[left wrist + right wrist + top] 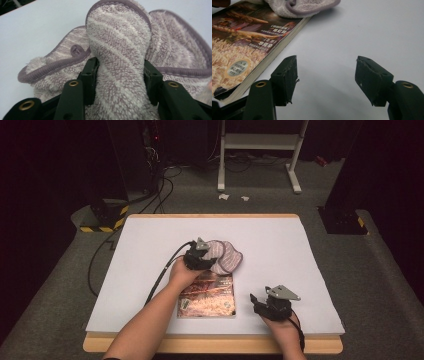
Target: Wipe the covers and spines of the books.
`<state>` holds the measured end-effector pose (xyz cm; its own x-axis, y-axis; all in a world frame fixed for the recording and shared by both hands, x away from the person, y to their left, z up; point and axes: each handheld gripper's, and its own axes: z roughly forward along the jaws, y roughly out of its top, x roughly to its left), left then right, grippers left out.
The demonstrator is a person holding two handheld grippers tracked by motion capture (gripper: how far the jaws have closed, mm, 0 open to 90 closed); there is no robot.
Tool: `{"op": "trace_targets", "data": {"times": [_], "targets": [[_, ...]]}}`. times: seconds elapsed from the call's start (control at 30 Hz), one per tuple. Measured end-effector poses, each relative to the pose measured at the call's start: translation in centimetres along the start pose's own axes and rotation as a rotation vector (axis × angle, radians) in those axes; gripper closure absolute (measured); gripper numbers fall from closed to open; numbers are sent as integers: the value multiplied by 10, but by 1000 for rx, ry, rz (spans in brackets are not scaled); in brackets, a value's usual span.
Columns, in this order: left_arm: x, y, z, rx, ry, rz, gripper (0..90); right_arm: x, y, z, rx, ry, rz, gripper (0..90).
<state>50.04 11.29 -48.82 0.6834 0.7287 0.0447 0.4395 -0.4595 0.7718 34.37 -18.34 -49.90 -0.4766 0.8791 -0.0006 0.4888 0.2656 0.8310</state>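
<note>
The left tool (120, 75) squeezes a fold of the fluffy towel (223, 254) lying at the book's (208, 296) far edge on the worktop (300, 250), so keep squeezing and lift slowly, while the right tool (325, 80) waits wide and empty.

Towel fold: the striped mauve terry towel (117, 50) runs off the bottom edge of the left gripper view between the jaws, lower end unseen.
Book's far end: the glossy paperback book (210, 295) disappears under the towel and hand.
Cover print: too small to read.
Book in the right gripper view: cut off at the left edge.
</note>
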Motion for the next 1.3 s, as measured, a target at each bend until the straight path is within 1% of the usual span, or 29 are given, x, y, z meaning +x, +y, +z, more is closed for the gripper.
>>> {"op": "trace_targets", "data": {"times": [0.2, 0.33, 0.57, 0.67, 0.8, 0.87, 0.93, 1.0, 1.13, 1.2, 1.23, 1.3], "targets": [[15, -17, -20, 4, 28, -2, 556, 0, 0, 0, 3, -6, -1, 348], [28, -28, -32, 5, 44, -7, 556, 0, 0, 0, 5, -8, -1, 349], [49, -46, -51, 8, 88, -57, 556, 1, 0, 1, 7, -9, -1, 349], [52, -49, -54, 8, 93, -68, 556, 2, 0, 3, 9, -7, 2, 349], [51, -47, -53, 9, 97, -63, 556, 4, 0, 3, 11, -5, -6, 349], [50, -44, -50, 13, 90, -66, 556, 3, 0, 3, 10, -4, -4, 349], [48, -40, -45, 13, 90, -56, 557, 3, 0, 2, 8, -6, 0, 349], [44, -35, -40, 18, 90, -44, 557, 2, 0, 1, 3, -6, 1, 349], [31, -25, -29, 18, 76, -15, 558, 2, 0, 0, 3, 0, 8, 349], [26, -21, -24, 16, 67, -11, 558, 1, 0, 0, 0, 3, 7, 349], [23, -18, -21, 16, 65, -3, 558, 1, 0, 0, -2, 4, 7, 349], [17, -13, -15, 12, 55, 1, 558, 0, -1, 0, -2, 11, 22, 349]]}}
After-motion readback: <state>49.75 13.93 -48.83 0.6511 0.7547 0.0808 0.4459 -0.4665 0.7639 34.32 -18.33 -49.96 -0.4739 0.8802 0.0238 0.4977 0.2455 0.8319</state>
